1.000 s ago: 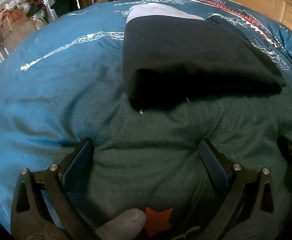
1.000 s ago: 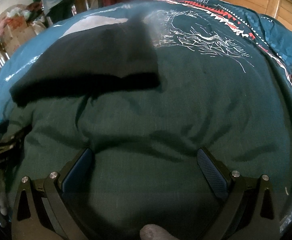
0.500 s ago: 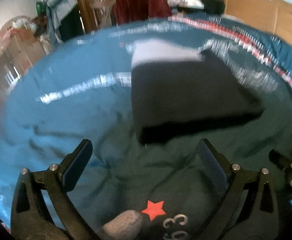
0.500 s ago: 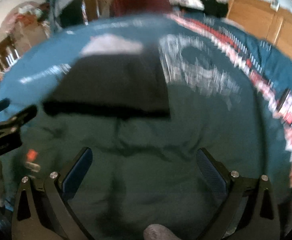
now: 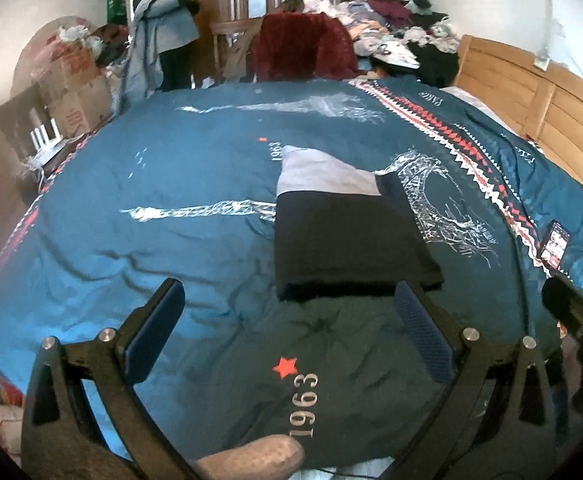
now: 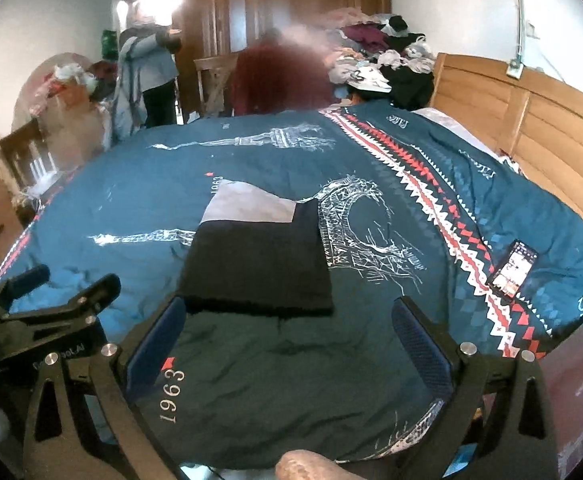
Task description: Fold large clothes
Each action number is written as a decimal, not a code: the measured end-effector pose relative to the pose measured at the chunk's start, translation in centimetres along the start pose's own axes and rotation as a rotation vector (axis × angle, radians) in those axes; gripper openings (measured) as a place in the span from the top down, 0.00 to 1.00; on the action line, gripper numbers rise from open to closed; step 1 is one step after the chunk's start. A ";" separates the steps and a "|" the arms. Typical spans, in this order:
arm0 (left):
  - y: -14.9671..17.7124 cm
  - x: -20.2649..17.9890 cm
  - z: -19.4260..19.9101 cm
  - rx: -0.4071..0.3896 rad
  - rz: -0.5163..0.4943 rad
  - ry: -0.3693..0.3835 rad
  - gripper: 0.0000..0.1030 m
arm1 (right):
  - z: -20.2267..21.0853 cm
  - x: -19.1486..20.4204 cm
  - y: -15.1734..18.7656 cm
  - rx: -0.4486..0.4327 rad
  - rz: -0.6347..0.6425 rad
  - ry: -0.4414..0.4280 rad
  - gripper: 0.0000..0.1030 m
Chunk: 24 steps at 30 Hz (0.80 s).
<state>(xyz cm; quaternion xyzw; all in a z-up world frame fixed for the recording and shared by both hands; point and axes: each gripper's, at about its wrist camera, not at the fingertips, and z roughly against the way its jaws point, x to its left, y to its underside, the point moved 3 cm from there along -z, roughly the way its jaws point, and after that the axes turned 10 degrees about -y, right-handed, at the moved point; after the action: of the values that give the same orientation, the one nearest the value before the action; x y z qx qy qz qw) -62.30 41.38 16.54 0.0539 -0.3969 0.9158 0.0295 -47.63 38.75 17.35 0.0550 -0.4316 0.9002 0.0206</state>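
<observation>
In the left wrist view, we see the left tool spread wide and gripping nothing; the folded black garment lies flat on the bed, just ahead. In the right wrist view, the right tool likewise gapes empty, the garment resting ahead, well apart from a phone.

Both wrist cameras sit raised over the near edge of the bed, looking forward and slightly down across it toward the wardrobe wall, each with its own spread fingers low in the frame. The left view stands nearer the bed's left side and catches the right gripper at its right edge; the right view catches the left gripper at its left. They share the folded black garment mid-bed, the phone and the headboard.
</observation>
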 end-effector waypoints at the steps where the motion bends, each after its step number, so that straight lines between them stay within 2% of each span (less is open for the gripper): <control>1: -0.1 0.1 0.3 -0.009 0.002 0.003 0.00 | 0.5 0.4 0.0 -0.002 0.002 -0.006 0.00; 12: -0.1 0.3 1.6 -0.037 0.011 -0.006 0.00 | 2.5 2.1 -0.6 -0.030 0.036 -0.024 0.00; 24: -0.1 0.7 2.6 -0.052 0.020 -0.005 0.00 | 2.8 2.0 -0.7 -0.030 0.033 -0.042 0.03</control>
<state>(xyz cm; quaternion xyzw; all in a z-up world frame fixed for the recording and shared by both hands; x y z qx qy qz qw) -62.83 39.61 18.46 0.0517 -0.4212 0.9053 0.0208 -49.34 36.98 19.89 0.0664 -0.4462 0.8925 -0.0028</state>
